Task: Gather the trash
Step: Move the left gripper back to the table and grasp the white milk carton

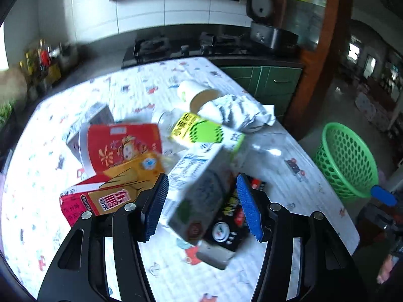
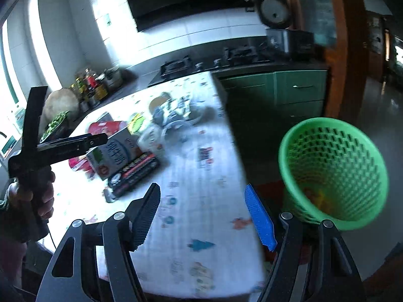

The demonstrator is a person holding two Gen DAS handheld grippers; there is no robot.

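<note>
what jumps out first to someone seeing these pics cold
A jumble of trash on the patterned table: a white milk carton lies between the open left claw, beside a red cup. A bright green basket stands on the floor past the table's right edge.

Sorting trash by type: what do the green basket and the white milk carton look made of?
Green basket: apparently moulded plastic, slightly glossy, its wall pierced with regular holes. White milk carton: likely coated paperboard, with flat printed faces, sharp folded edges and a faint sheen; motion blur leaves the finish uncertain.
</note>
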